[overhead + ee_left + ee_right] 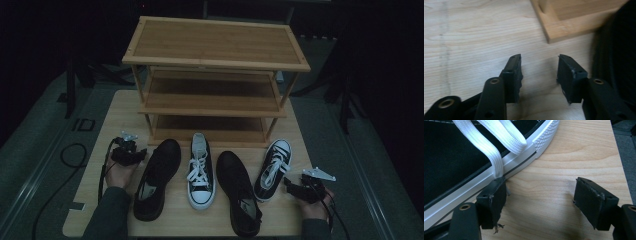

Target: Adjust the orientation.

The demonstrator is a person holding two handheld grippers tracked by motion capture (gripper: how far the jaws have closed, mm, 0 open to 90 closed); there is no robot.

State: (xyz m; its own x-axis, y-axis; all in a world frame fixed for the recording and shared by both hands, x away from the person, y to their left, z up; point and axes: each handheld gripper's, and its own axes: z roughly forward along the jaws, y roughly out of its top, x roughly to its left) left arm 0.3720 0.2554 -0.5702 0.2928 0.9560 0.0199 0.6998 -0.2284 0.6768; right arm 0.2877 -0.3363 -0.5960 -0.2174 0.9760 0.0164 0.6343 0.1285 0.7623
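Shoes, four, in a row on the wooden table (115, 115) in front of a three-shelf wooden rack (215, 75). From the left: black slip-on shoe (157, 177), black-and-white laced sneaker (200, 170), second black slip-on (239, 197), second laced sneaker (272, 169) at the right end, tilted.

Left gripper (129, 152): held in a hand just beside the left slip-on; jaws parted over bare tabletop, nothing between them. Rack's bottom edge (574, 27) lies ahead in the left gripper view.

Right gripper (539, 202): held just beside the right sneaker; jaws spread wide, gripping nothing. One jaw sits against the sneaker's white sole (511, 167), under a loop of white lace (499, 142).
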